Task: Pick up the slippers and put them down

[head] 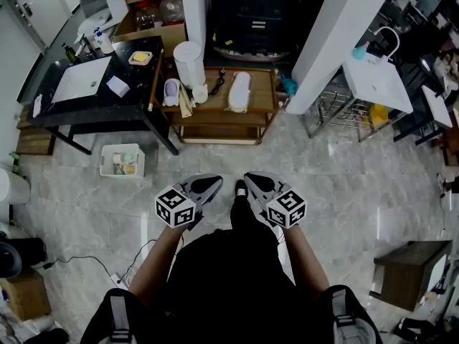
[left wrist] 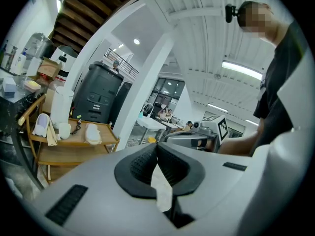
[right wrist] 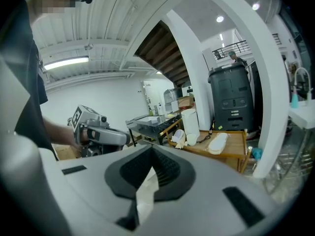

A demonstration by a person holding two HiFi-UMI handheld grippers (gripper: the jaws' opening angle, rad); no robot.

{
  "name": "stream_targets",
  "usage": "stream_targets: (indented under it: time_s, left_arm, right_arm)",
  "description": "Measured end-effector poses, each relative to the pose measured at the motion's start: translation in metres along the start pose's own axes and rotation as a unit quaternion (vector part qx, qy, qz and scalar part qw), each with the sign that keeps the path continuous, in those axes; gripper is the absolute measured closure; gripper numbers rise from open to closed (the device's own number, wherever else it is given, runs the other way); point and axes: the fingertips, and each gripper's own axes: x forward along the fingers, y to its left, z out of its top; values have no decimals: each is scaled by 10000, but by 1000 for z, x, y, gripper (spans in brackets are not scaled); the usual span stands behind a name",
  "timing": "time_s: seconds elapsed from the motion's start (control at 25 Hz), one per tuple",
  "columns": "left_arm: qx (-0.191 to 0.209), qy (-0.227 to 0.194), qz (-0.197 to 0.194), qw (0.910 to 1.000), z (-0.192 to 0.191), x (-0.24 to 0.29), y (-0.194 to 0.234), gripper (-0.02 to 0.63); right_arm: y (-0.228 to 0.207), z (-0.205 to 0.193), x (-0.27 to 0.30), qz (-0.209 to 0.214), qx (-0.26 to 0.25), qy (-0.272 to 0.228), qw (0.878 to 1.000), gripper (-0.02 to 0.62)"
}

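Grey left gripper [head: 216,182] clenched empty, grey right gripper [head: 248,178] clenched empty, white flat slipper [head: 239,90] on low wooden table [head: 261,96], well apart from both.

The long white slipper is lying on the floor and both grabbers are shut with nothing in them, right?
Not on the floor: the white slipper lies on the wooden table, as the head view shows. The left gripper and right gripper are shut and empty.

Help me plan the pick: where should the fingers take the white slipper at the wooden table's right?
Probably across its narrow width near the middle, coming from above: the white slipper lies flat on the wooden table, long axis pointing away.
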Motion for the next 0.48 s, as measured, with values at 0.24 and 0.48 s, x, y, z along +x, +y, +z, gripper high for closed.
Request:
stream_targets:
  time_s: [0.24, 0.48]
  left_arm:
    - [-26, 17, 12, 10000, 9, 12, 13, 594]
    - [-69, 26, -6, 10000, 16, 29, 26, 594]
  right_arm:
    - [-17, 7, 10, 36, 202, -38, 9998, 589]
    - [-37, 16, 21, 34, 230, -81, 9997, 589]
